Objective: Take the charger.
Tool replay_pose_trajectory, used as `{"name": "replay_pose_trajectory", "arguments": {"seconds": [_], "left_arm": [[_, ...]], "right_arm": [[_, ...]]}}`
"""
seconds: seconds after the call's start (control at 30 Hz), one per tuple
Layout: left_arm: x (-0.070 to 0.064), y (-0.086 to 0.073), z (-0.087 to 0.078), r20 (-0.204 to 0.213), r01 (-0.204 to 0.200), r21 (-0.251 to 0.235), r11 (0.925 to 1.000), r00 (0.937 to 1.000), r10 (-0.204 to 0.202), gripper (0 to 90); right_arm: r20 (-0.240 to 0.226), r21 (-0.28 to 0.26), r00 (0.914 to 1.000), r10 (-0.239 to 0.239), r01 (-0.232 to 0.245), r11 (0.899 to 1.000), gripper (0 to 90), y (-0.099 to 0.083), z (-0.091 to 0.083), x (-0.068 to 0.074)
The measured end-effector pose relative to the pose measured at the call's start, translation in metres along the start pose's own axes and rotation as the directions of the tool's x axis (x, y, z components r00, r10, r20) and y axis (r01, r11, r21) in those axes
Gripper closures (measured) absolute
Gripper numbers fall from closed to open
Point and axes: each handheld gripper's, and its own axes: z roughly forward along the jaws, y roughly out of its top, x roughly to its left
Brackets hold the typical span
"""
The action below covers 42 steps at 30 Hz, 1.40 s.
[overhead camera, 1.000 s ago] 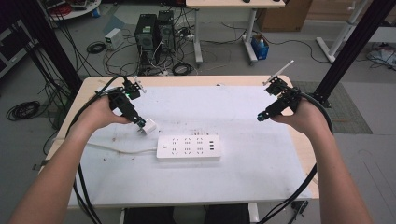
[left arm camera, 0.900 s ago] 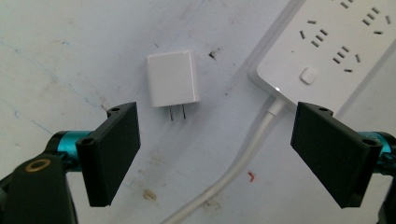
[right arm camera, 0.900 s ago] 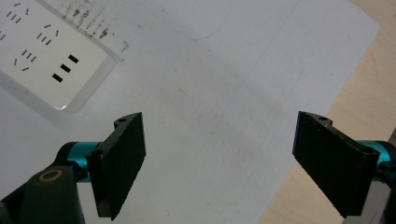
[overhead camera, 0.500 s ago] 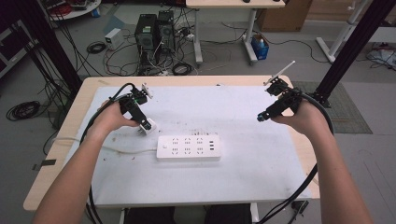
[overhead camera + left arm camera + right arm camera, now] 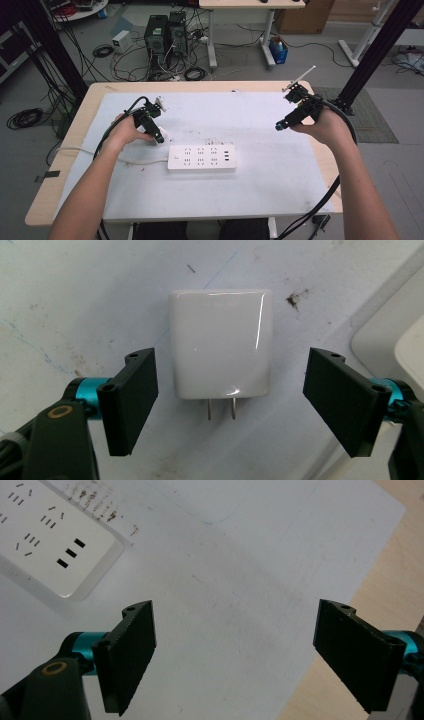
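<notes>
A white two-prong plug adapter (image 5: 220, 340) lies flat on the white mat, prongs pointing toward the camera. My left gripper (image 5: 230, 365) is open, one jaw on each side of the adapter with a gap at both sides. From above, the left gripper (image 5: 159, 139) hangs over the adapter (image 5: 164, 134), just left of the white power strip (image 5: 201, 158). The strip's corner (image 5: 390, 335) shows at the right edge. My right gripper (image 5: 235, 615) is open and holds nothing, over bare mat near the table's right edge. It (image 5: 278, 127) is right of the strip (image 5: 55, 535).
The white mat (image 5: 260, 185) covers most of the wooden table (image 5: 75, 130). The strip's white cable (image 5: 100, 155) runs left across the mat. Beyond the table's far edge stand computer towers (image 5: 165, 32) and tangled floor cables. A black frame post (image 5: 370, 55) rises at the right.
My left gripper has moved a little right and nearer, down around the adapter. The right gripper has stayed in place.
</notes>
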Motion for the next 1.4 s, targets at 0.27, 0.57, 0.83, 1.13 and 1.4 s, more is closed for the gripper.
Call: {"name": "replay_pose_trajectory", "arguments": {"seconds": [0.27,0.57,0.83,1.13,1.4], "left_arm": [[0.000,0.004,0.010,-0.018,0.002,0.026,0.9996,0.9998,-0.002,26.6],[0.000,0.007,0.017,-0.022,0.007,0.052,0.9986,0.9997,-0.006,36.6],[0.001,0.006,0.017,-0.017,0.010,0.038,0.9992,0.9998,-0.009,42.3],[0.000,-0.002,-0.004,-0.005,0.002,-0.002,1.0000,1.0000,-0.002,42.5],[-0.015,-0.016,-0.056,-0.021,-0.026,-0.122,0.9922,0.9995,0.024,42.5]], "right_arm": [[-0.001,0.002,1.0000,0.007,-0.007,1.000,16.7,0.000,0.002,-0.001],[-0.004,-0.003,1.0000,0.002,-0.002,1.000,16.7,0.000,0.004,0.000],[-0.002,0.009,1.0000,0.007,-0.007,1.000,16.7,-0.001,0.006,-0.002],[0.001,0.018,1.0000,0.006,-0.006,1.000,16.8,-0.001,0.007,-0.003],[0.007,0.025,0.9998,0.021,-0.021,0.999,16.7,-0.001,0.007,-0.002]]}}
